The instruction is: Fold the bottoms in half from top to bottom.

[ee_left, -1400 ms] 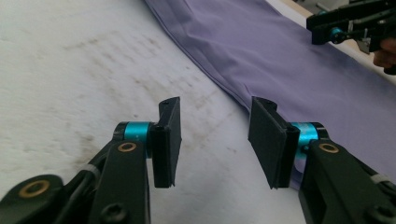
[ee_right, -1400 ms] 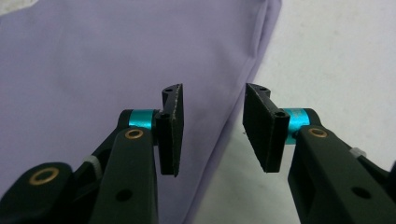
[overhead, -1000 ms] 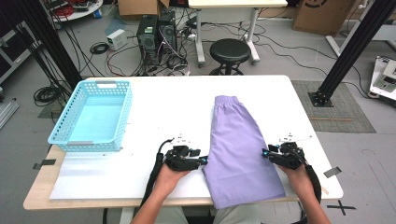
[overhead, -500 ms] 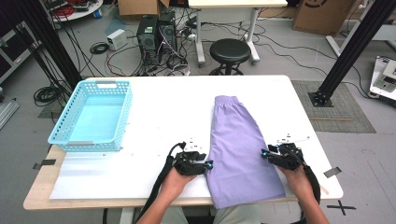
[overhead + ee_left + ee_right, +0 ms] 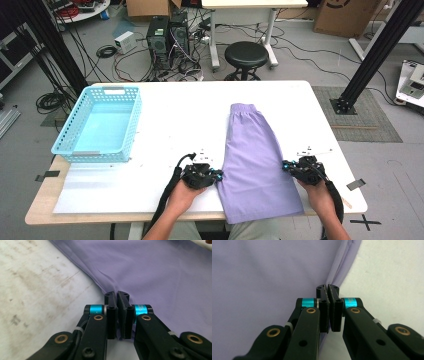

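Purple shorts [image 5: 257, 165] are now pinched at both side edges, left gripper [image 5: 117, 296] and right gripper [image 5: 327, 288] having just closed their fingers, ready to lift.

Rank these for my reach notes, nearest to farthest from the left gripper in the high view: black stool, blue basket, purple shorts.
From the left gripper:
1. Purple shorts, right at its jaws, which are pinched on the near edge.
2. Blue basket, on the table's left side.
3. Black stool, on the floor beyond the table's far edge.
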`<action>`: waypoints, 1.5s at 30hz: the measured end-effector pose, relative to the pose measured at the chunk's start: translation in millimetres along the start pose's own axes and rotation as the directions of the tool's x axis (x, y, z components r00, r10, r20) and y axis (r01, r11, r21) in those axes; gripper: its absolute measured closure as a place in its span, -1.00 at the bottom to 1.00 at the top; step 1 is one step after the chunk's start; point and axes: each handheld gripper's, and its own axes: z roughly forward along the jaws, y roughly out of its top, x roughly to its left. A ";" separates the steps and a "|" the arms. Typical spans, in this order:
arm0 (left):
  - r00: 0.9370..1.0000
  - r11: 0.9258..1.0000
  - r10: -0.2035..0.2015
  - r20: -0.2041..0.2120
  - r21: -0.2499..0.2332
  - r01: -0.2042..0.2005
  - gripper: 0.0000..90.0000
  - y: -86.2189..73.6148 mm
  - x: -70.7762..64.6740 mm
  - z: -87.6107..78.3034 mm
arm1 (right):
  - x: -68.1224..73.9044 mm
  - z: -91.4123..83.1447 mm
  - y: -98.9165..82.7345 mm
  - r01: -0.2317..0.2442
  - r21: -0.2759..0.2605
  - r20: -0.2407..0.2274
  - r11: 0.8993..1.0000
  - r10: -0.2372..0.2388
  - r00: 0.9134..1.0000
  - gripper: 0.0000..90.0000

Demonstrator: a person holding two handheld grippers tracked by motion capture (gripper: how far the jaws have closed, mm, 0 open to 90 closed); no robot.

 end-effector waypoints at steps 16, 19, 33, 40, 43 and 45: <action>0.999 0.999 0.043 0.027 0.020 -0.043 0.92 -29.2 0.5 -40.8 | 49.4 -17.5 -25.8 0.033 -0.018 -0.055 0.999 -0.034 0.998 0.96; 0.997 0.998 0.059 0.046 0.030 -0.061 0.93 -34.9 -4.9 -47.1 | 55.1 -22.5 -31.8 0.032 -0.023 -0.073 0.999 -0.034 0.997 0.95; 0.995 0.993 -0.096 -0.031 -0.076 0.093 0.32 1.7 17.5 -15.1 | 29.1 -3.8 12.9 -0.032 -0.089 -0.024 0.996 0.030 0.999 0.46; 0.997 1.000 -0.021 -0.076 -0.016 0.020 0.71 2.6 7.7 2.3 | 20.4 20.6 18.2 -0.046 -0.011 -0.010 0.999 0.046 0.999 0.53; 0.997 1.000 0.003 -0.077 -0.007 -0.004 0.94 1.2 3.5 1.4 | 21.6 19.7 15.9 -0.053 -0.018 -0.051 0.998 0.052 0.997 0.88; 0.997 1.000 0.002 -0.075 -0.009 -0.003 0.95 -1.1 1.6 -0.4 | 25.1 18.4 15.1 -0.035 -0.022 -0.037 0.999 0.034 0.999 0.93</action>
